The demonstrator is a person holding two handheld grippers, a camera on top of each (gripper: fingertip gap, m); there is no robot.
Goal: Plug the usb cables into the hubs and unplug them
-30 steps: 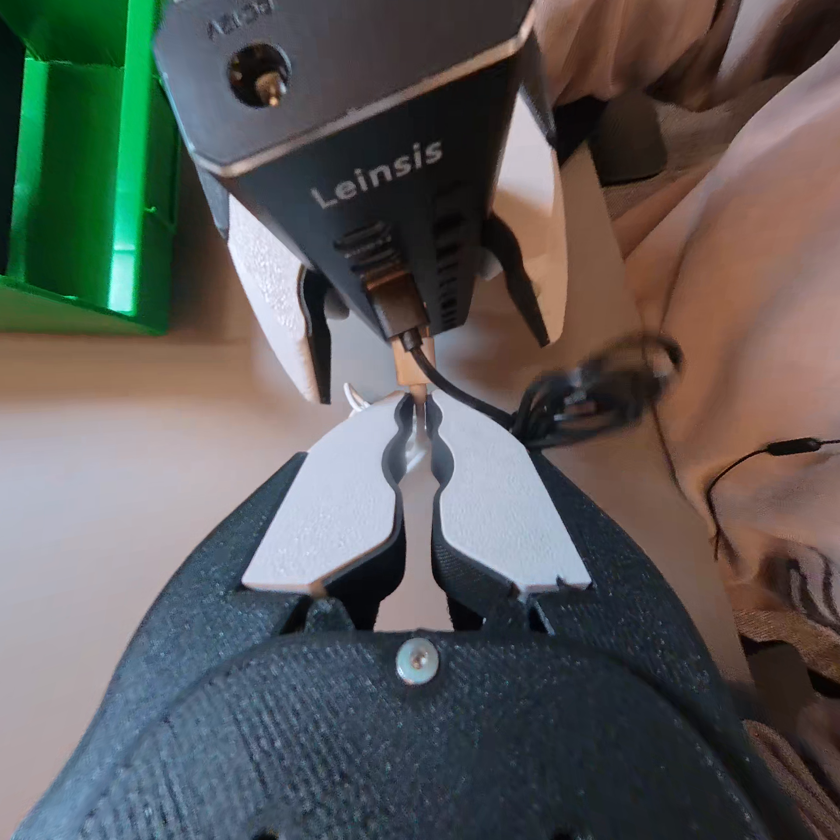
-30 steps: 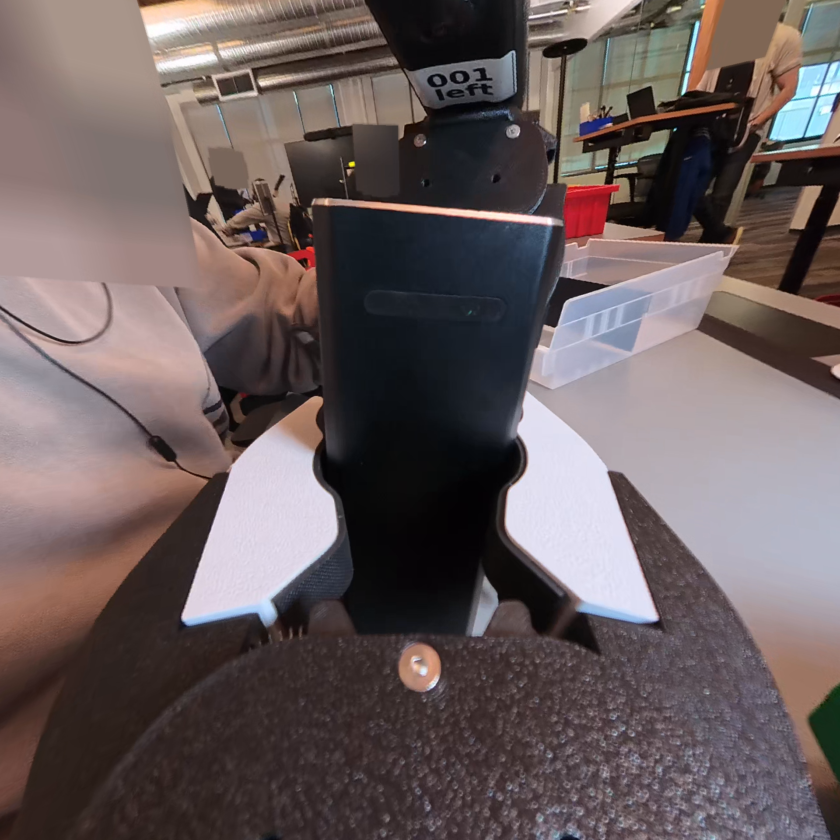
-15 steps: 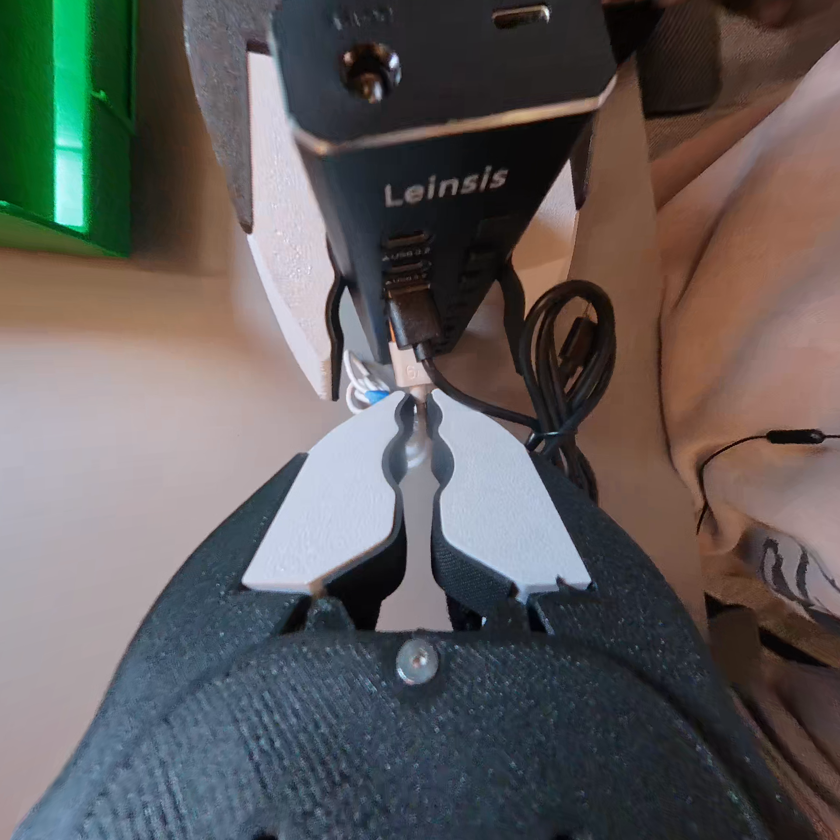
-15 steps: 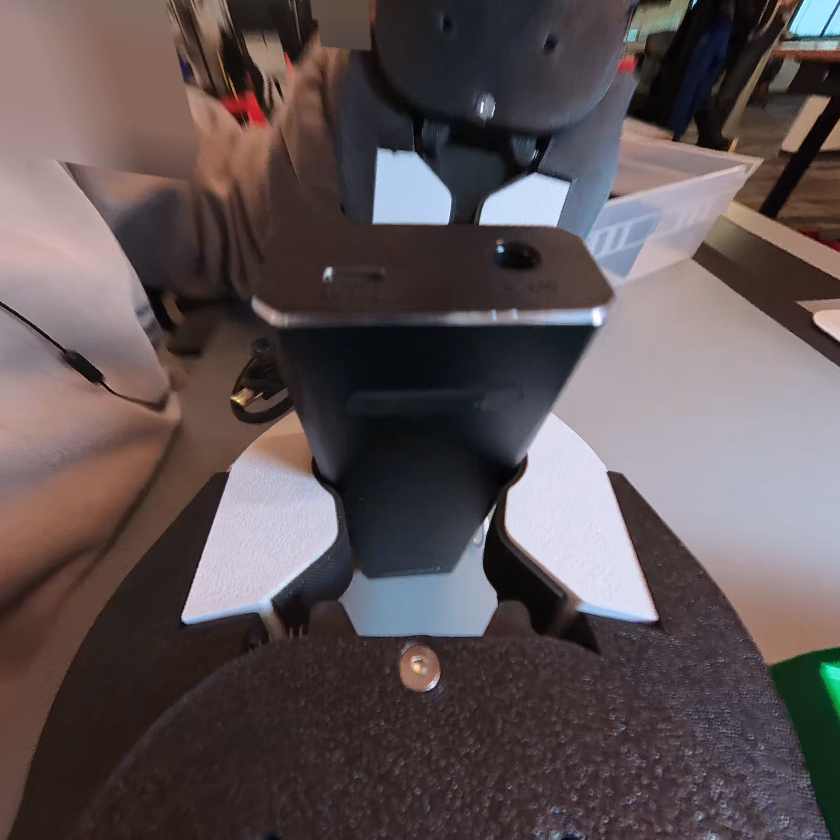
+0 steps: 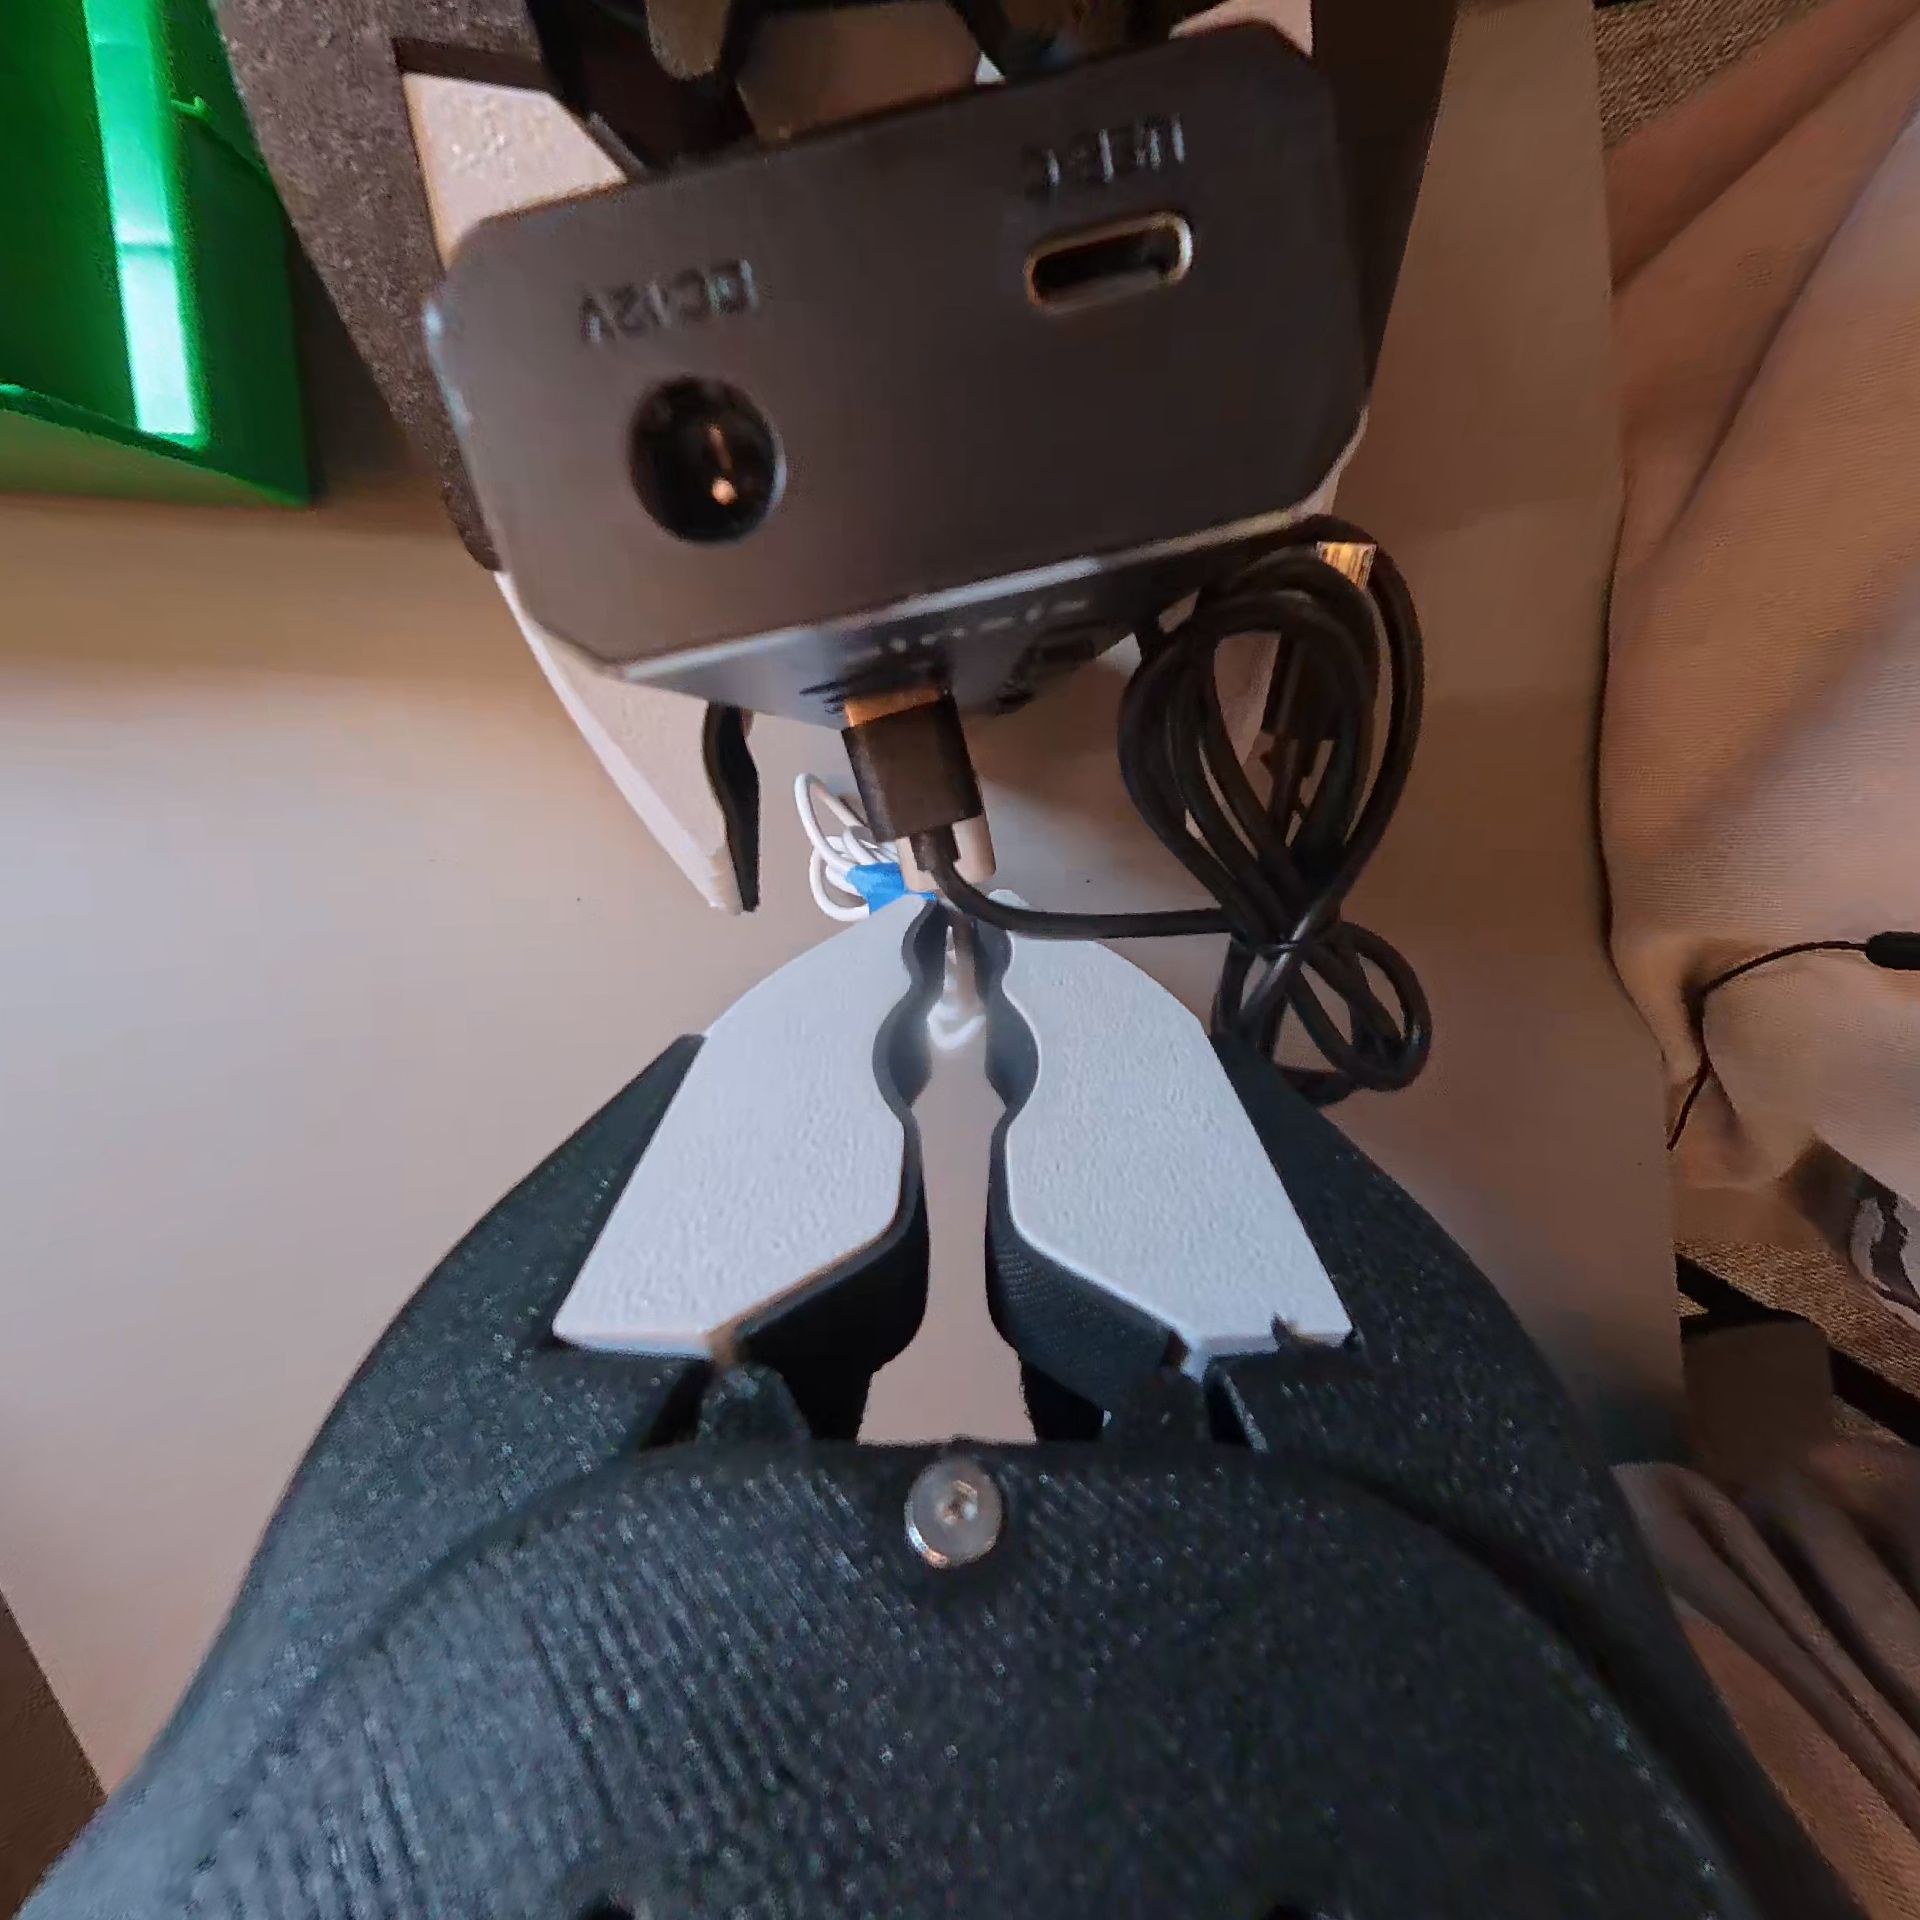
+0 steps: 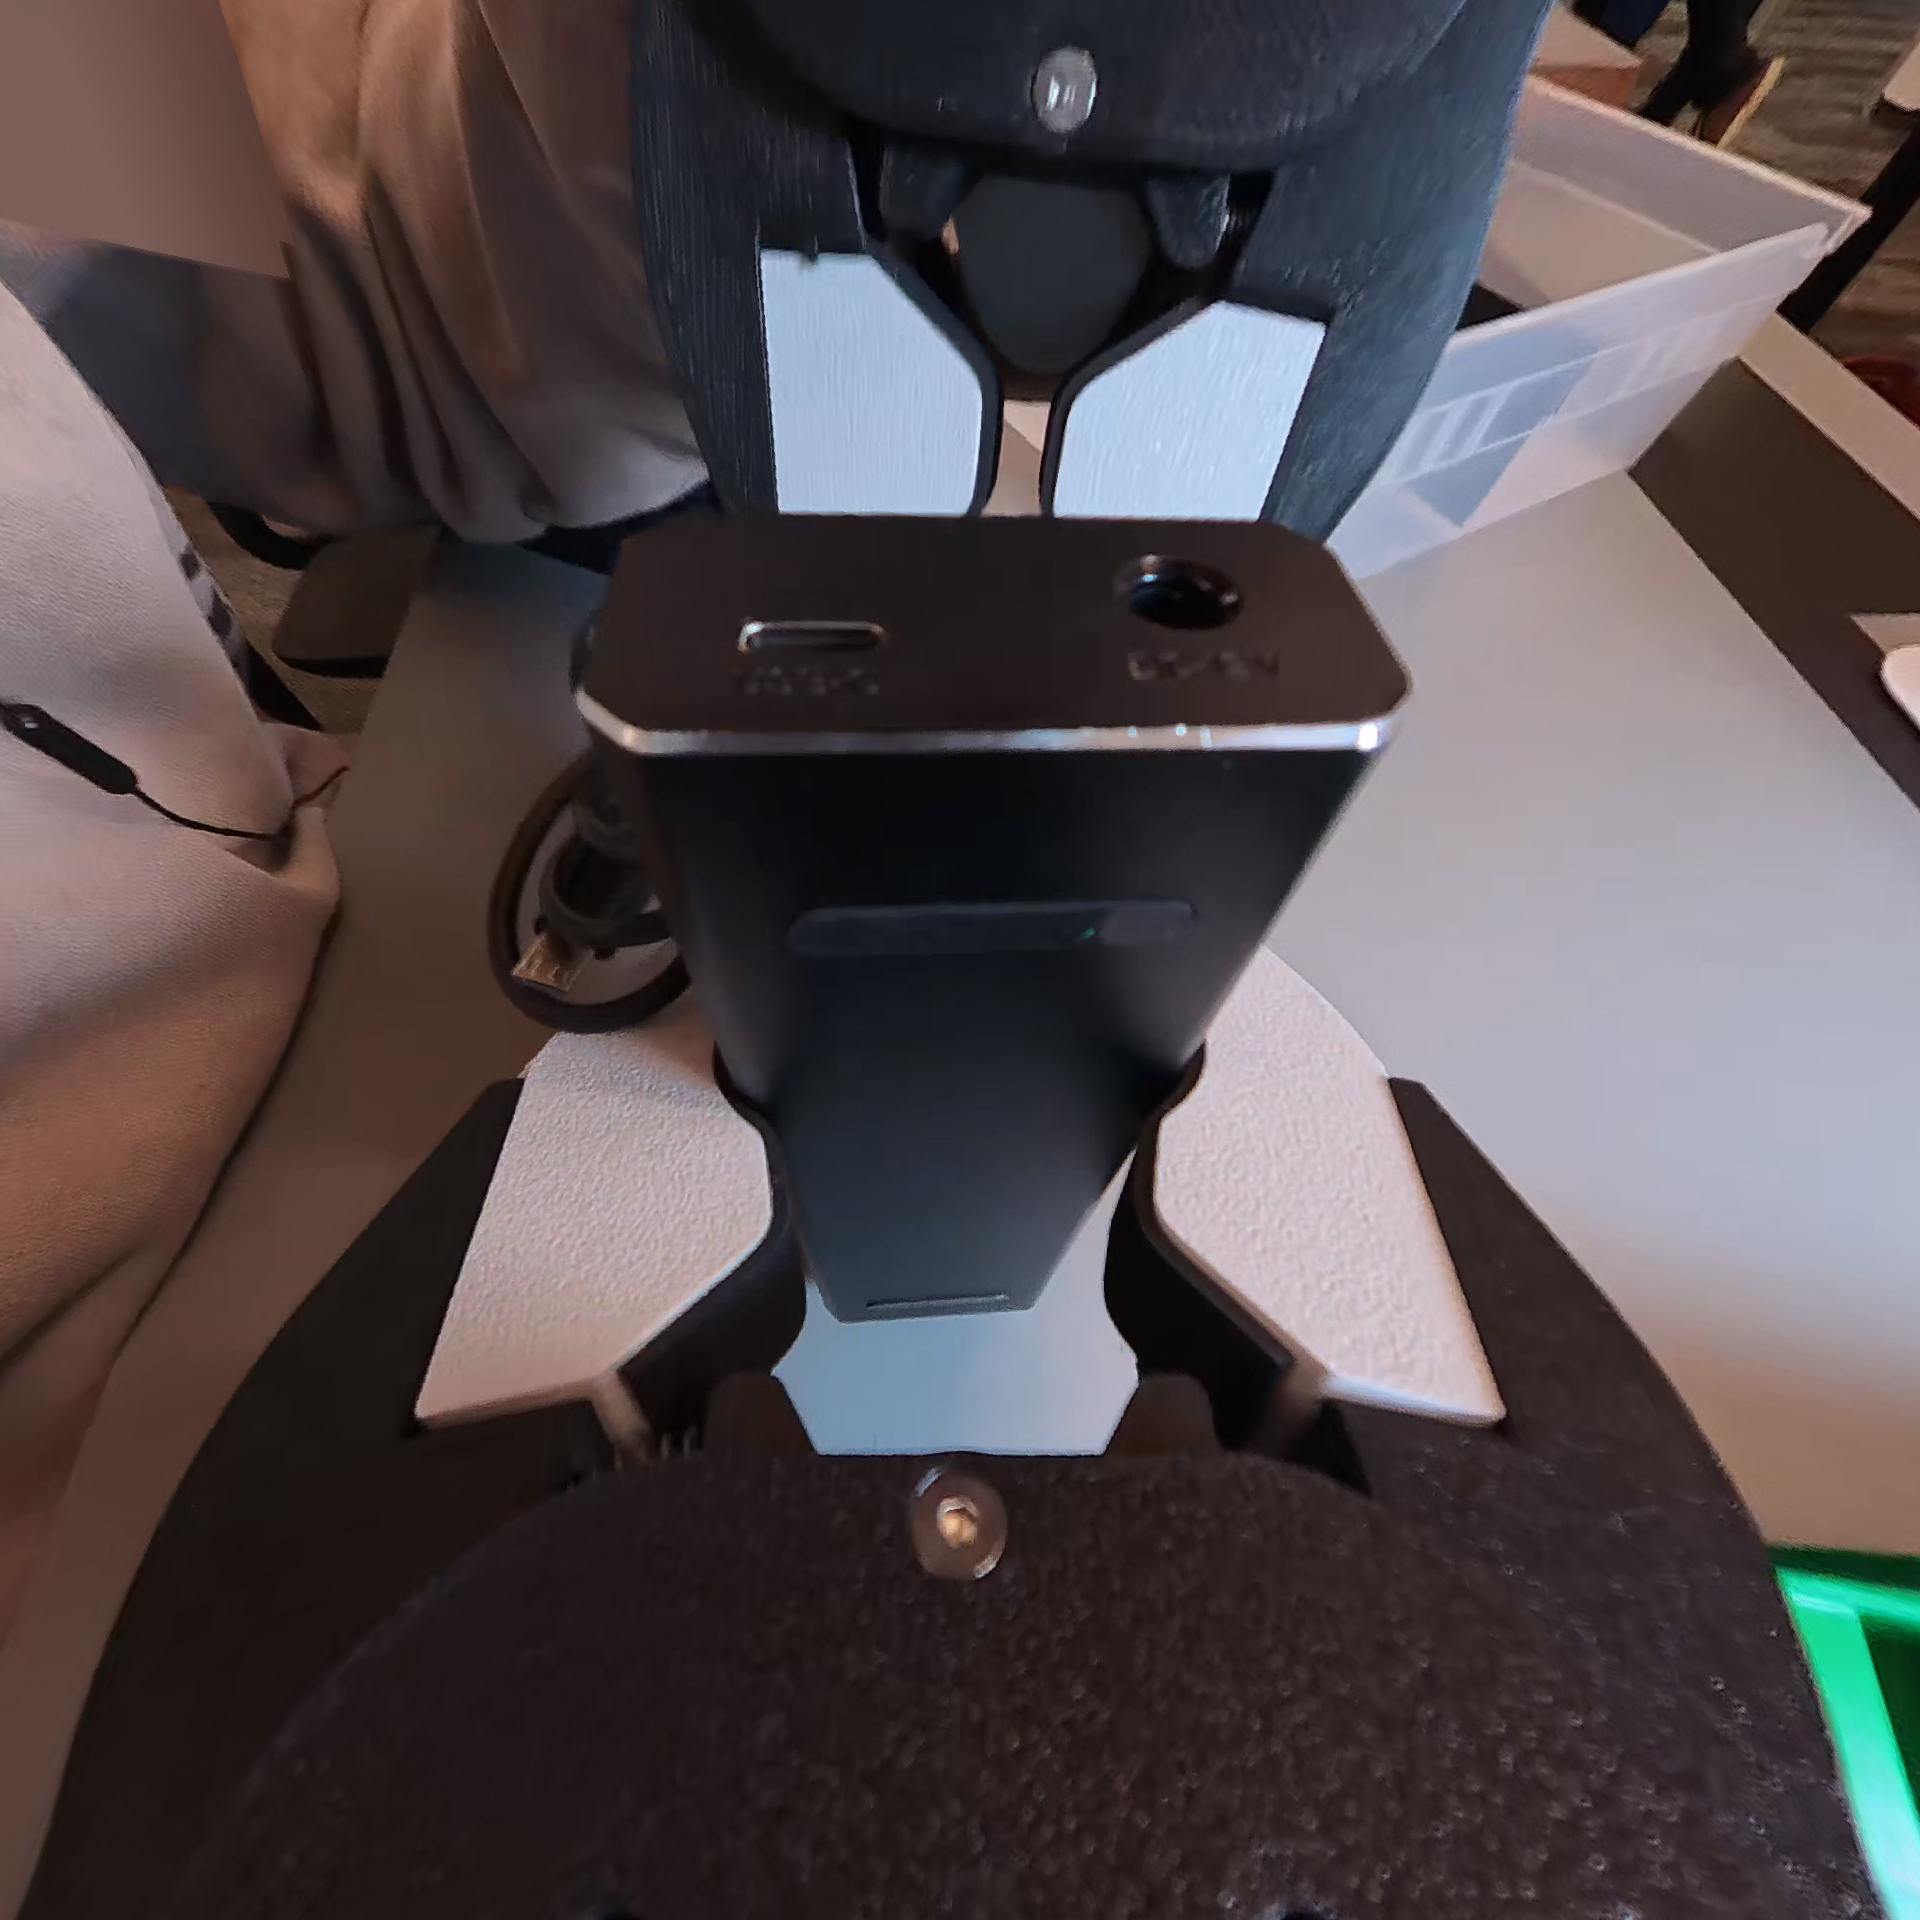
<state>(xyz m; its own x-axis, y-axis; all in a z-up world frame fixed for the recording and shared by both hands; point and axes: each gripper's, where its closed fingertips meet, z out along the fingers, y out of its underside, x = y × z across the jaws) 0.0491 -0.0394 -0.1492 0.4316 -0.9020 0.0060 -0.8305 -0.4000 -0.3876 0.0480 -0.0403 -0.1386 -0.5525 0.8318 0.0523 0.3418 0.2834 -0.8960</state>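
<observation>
- Left wrist view, nearest: left gripper (image 5: 958, 940) clenched, white fingertips (image 5: 1049, 966) nearly meeting at the centre and pinching something thin; exactly what is gripped is hard to tell, though a black USB cable (image 5: 1101, 918) leaves toward 3 o'clock right at the tips.
- Just beyond the tips, toward 12 o'clock: black USB plug (image 5: 912, 774) seated in a port on the underside edge of the dark grey USB hub (image 5: 894, 416), a sliver of metal shell showing at the port mouth.
- Toward 2 o'clock of the tips: the black cable's loose coil (image 5: 1299, 831) lying on the pale table (image 5: 260, 883), near the edge.
- Toward 11 o'clock of the tips, behind the plug: small white cable bundle (image 5: 826, 847) with a blue tie.
- Hub end face toward the camera, with a round barrel socket at 9 o'clock and an oval port at 3 o'clock.
- Far 10 o'clock corner: green bin (image 5: 135, 260).
- Right edge: beige sleeve (image 5: 1766, 623).
- Right wrist view, nearest: right gripper (image 6: 961, 1122) grasping the hub (image 6: 987, 935) by its two sides, hub upright, tilted slightly away.
- Beyond it at 12 o'clock: left gripper (image 6: 1023, 416) facing back, tips hidden behind the hub.
- At 9 o'clock of the hub: the coil (image 6: 582, 935) on the table (image 6: 1610, 935).
- Far 2 o'clock: clear plastic tray (image 6: 1621, 343).
- At 5 o'clock: green bin corner (image 6: 1860, 1683).
</observation>
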